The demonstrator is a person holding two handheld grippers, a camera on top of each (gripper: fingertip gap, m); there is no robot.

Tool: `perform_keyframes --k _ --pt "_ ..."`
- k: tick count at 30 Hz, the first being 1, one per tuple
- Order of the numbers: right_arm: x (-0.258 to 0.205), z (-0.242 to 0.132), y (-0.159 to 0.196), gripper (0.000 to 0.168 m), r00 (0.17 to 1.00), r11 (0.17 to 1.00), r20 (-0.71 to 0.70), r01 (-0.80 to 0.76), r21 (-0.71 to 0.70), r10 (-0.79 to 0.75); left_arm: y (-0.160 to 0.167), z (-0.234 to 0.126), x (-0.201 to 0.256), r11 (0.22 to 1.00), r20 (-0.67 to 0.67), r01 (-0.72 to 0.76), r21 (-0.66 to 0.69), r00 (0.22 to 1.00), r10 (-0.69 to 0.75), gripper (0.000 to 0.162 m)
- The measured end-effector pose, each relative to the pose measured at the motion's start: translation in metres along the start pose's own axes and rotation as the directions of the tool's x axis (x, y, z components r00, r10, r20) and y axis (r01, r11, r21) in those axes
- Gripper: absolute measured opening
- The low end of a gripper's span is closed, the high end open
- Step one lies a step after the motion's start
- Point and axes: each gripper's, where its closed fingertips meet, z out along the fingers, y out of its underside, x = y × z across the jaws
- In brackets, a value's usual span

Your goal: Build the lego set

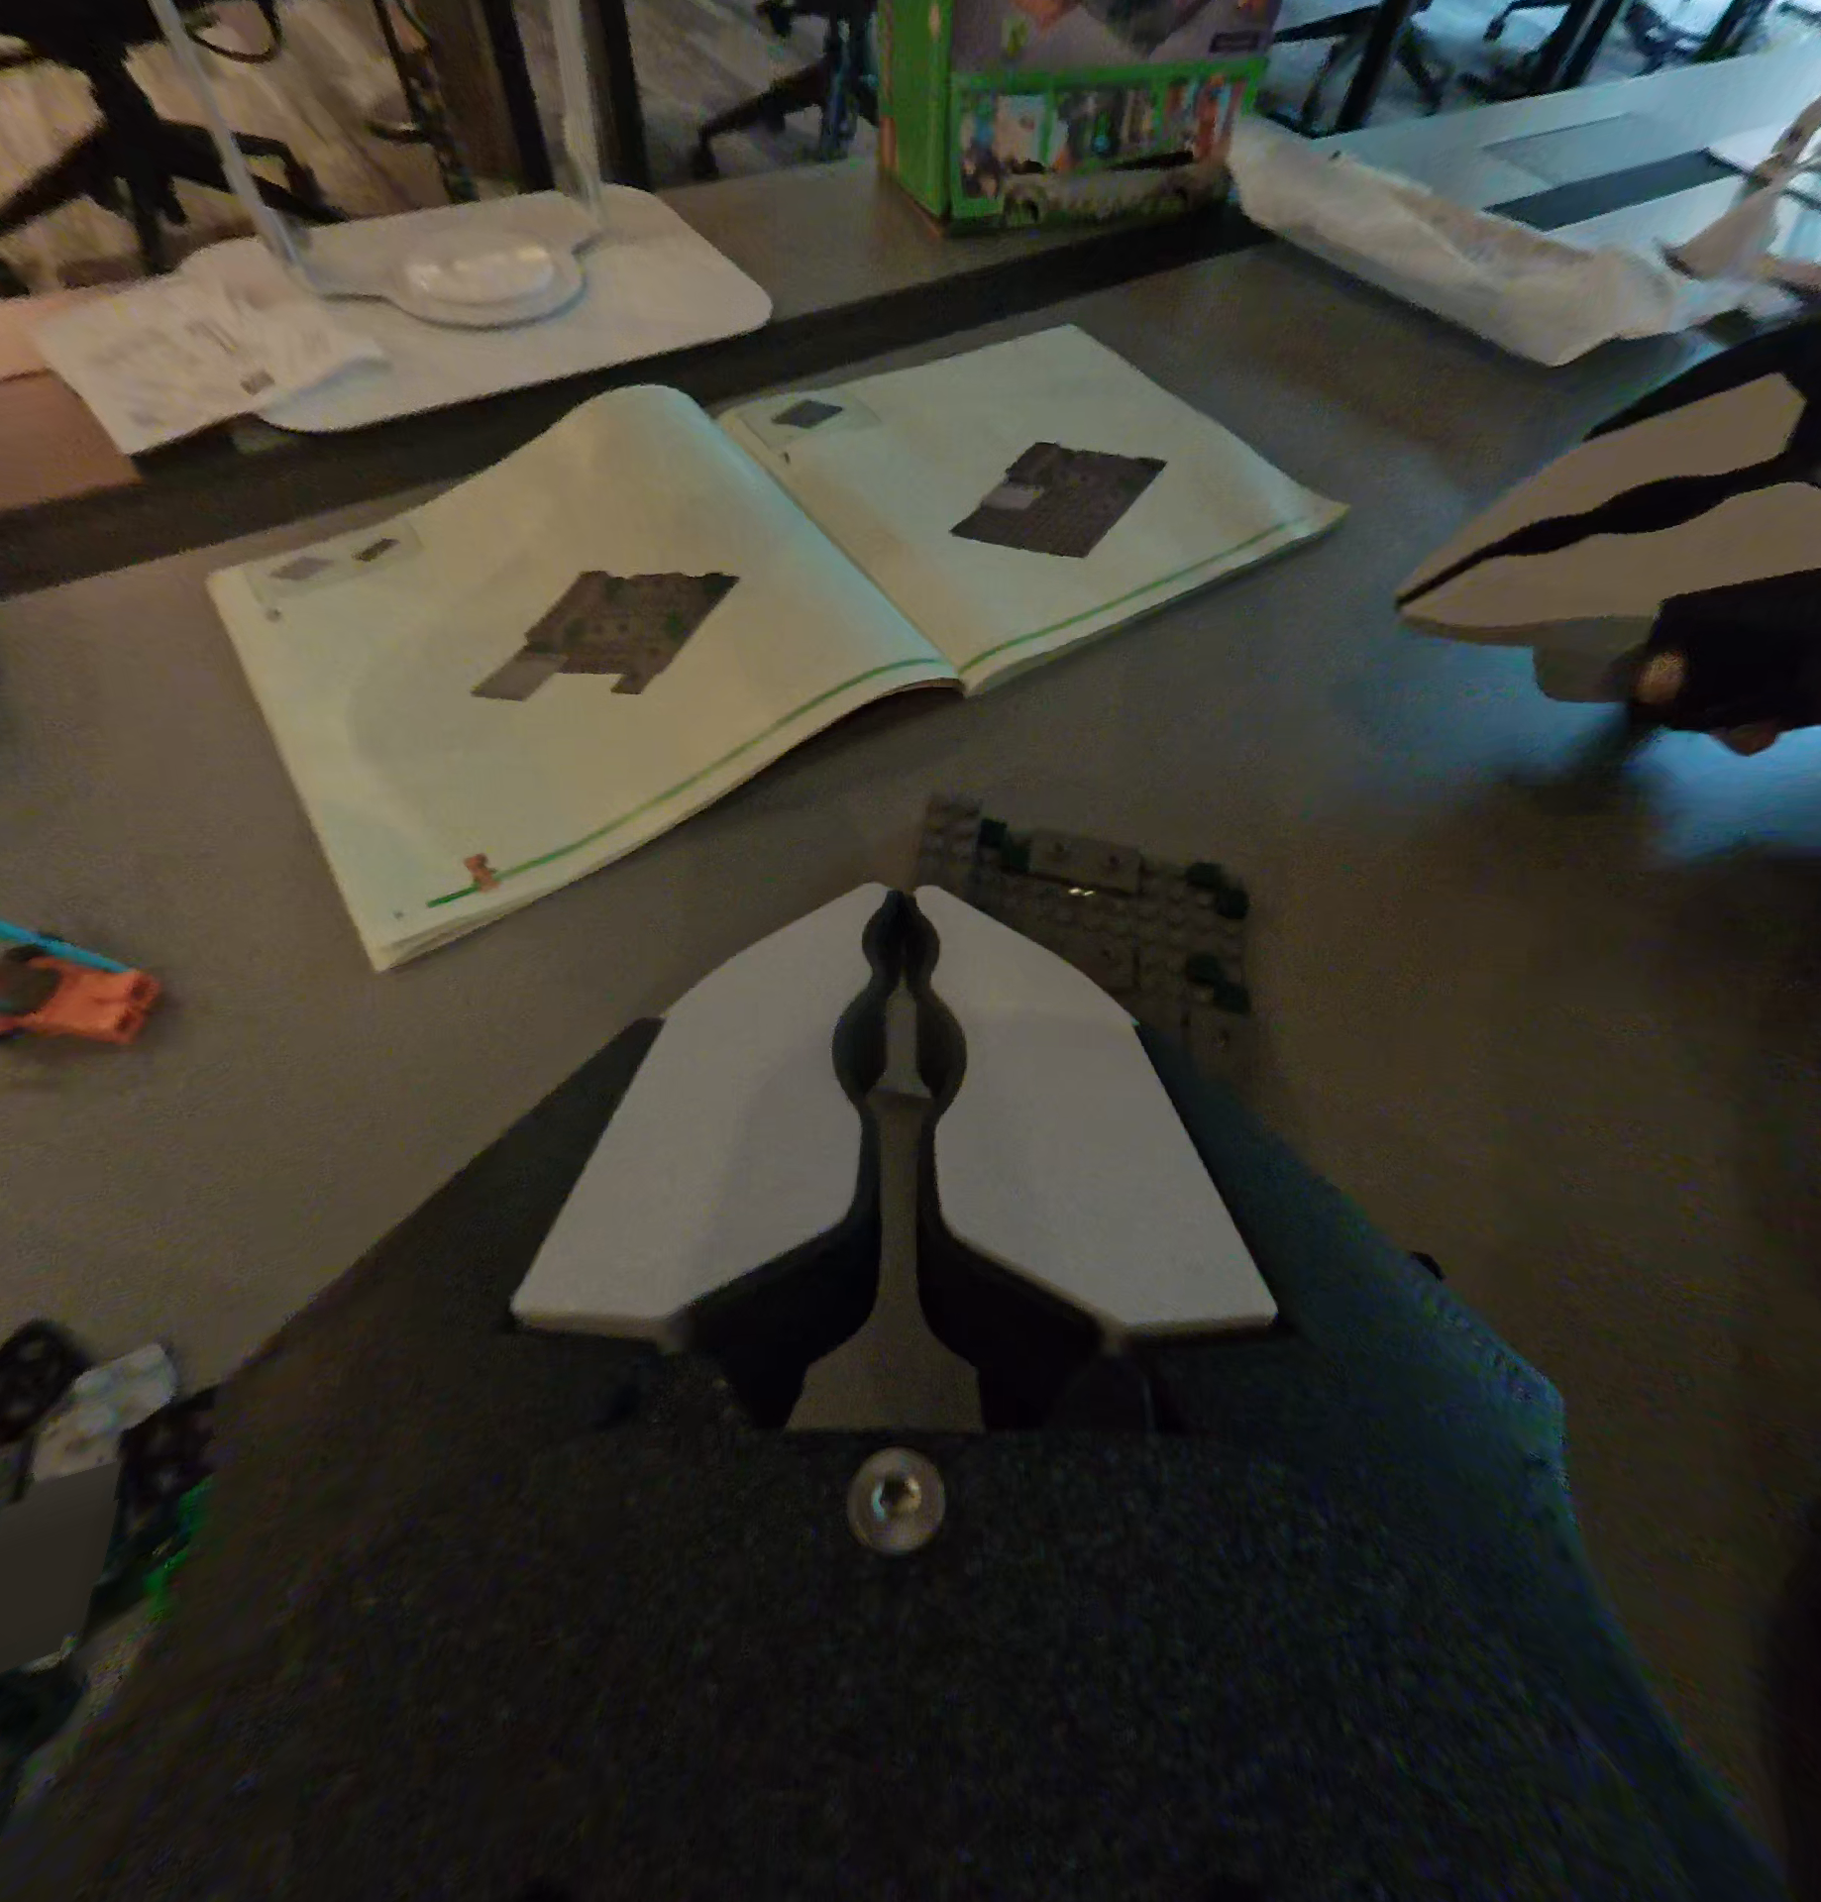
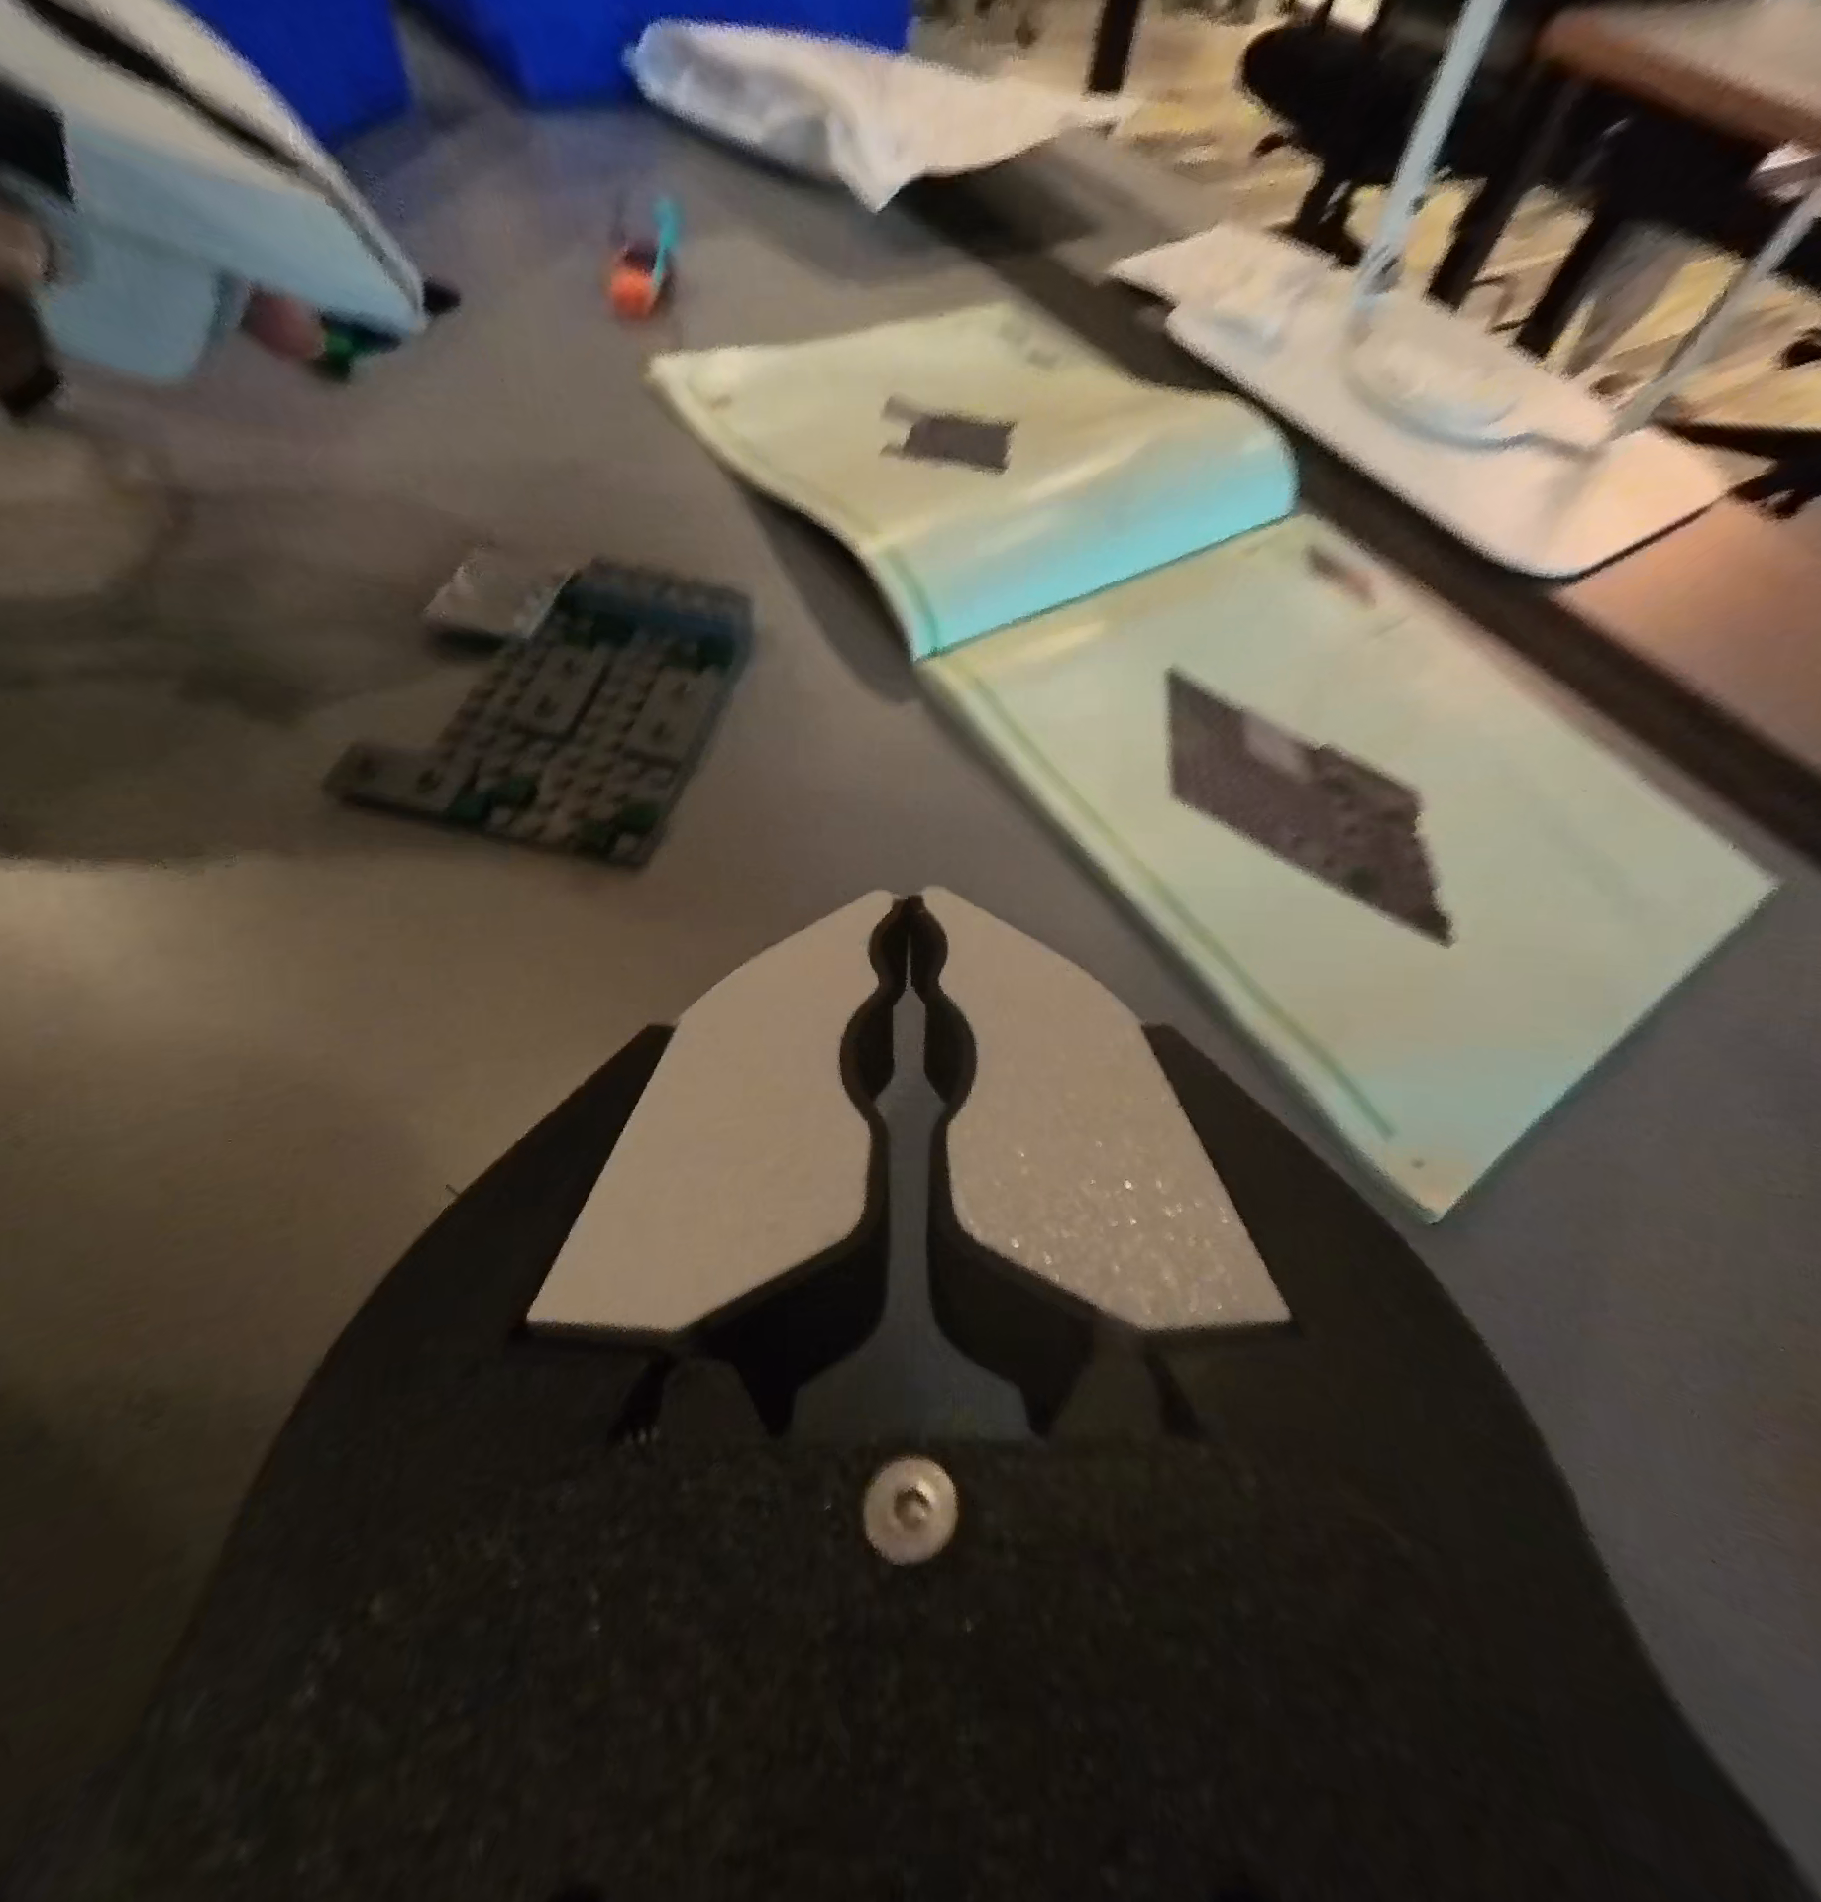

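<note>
A flat grey lego plate assembly (image 1: 1123, 916) with small dark green pieces lies on the grey table, partly hidden behind my left gripper (image 1: 901, 895). The left gripper is shut and empty, hovering just in front of the assembly. In the right wrist view the assembly (image 2: 567, 720) lies ahead and left of my right gripper (image 2: 912, 901), which is shut and empty above the bare table. The right gripper also shows in the left wrist view (image 1: 1421, 602) at the right edge. The left gripper shows in the right wrist view (image 2: 412, 309) at top left.
An open instruction booklet (image 1: 742, 618) lies beyond the assembly; it also shows in the right wrist view (image 2: 1246, 720). An orange and blue lego tool (image 1: 62, 993) lies at left. Loose pieces (image 1: 73, 1441) sit bottom left. A green set box (image 1: 1071, 103), white bags (image 1: 1452, 257) and a white lamp base (image 1: 495, 278) stand behind. There is about 20 centimeters between the tips of the two grippers.
</note>
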Motion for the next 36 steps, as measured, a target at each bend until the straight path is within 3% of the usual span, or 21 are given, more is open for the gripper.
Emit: perform_keyframes --k 8,16,27,32,35,36 --pt "-0.021 0.007 -0.022 0.0 0.998 0.999 0.033 -0.05 0.015 0.05 0.007 0.004 -0.013 1.0 0.05 -0.024 0.008 0.998 0.024 0.0" --pt "-0.033 0.025 -0.033 0.0 0.994 0.993 0.079 -0.088 0.081 0.082 0.018 0.004 -0.013 1.0 0.001 -0.015 -0.006 1.0 0.015 0.0" --pt "-0.033 0.025 -0.031 0.006 0.992 0.986 0.089 -0.102 0.131 0.09 0.029 0.013 -0.011 0.996 0.001 -0.083 -0.04 0.997 0.083 0.0" --pt "-0.03 0.024 -0.026 0.017 0.993 0.99 0.09 -0.083 0.112 0.073 0.033 0.016 -0.009 0.992 0.002 -0.115 -0.048 0.993 0.115 0.0" --pt "-0.03 0.027 -0.021 0.04 0.99 0.992 0.099 -0.107 0.068 0.1 0.03 0.016 -0.008 0.992 0.0 -0.123 -0.033 0.992 0.123 0.0" --pt "-0.031 0.027 -0.021 0.042 0.991 0.993 0.096 -0.099 0.065 0.093 0.029 0.017 -0.007 0.992 0.007 -0.122 -0.027 0.993 0.122 0.014"
